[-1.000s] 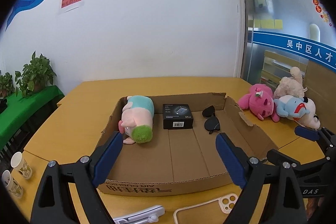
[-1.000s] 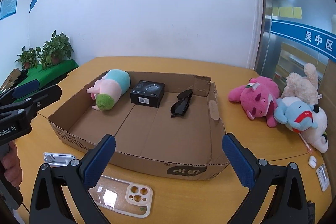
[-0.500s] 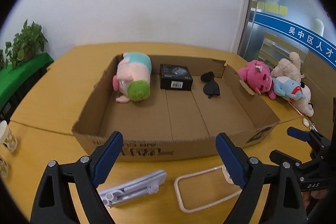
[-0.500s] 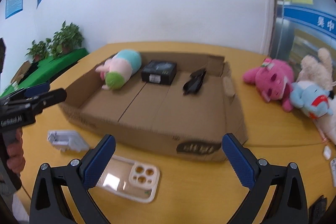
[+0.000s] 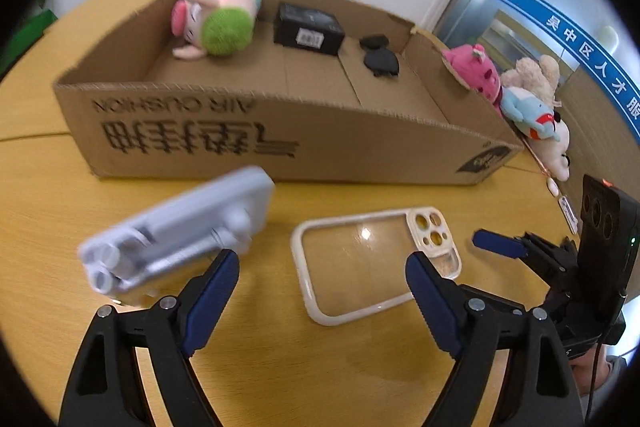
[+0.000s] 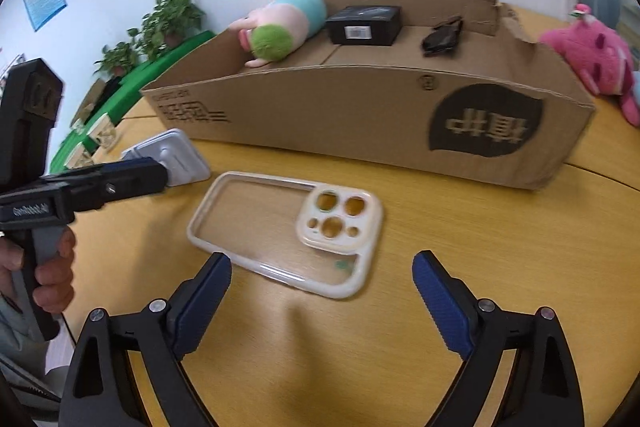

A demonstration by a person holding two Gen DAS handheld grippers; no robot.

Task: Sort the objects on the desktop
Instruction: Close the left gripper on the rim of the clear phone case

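Note:
A clear phone case (image 5: 372, 263) (image 6: 288, 231) with a cream rim lies flat on the yellow table, in front of an open cardboard box (image 5: 280, 147) (image 6: 360, 115). A folded grey phone stand (image 5: 180, 227) (image 6: 172, 159) lies to its left. My left gripper (image 5: 320, 299) is open and empty, low over the table between stand and case. My right gripper (image 6: 320, 295) is open and empty, just short of the case's near edge. The box holds a pink-green plush (image 5: 218, 15), a black packet (image 5: 308, 29) and dark sunglasses (image 5: 380, 57).
Pink, blue and beige plush toys (image 5: 520, 103) (image 6: 592, 63) lie on the table right of the box. Small items (image 5: 560, 195) lie near the table's right edge. Potted plants (image 6: 160, 27) and paper cups (image 6: 96, 135) stand far left.
Both grippers have dropped and tilted down from above the box to low over the table in front of it. The case and stand now fill the view; nothing has been grasped.

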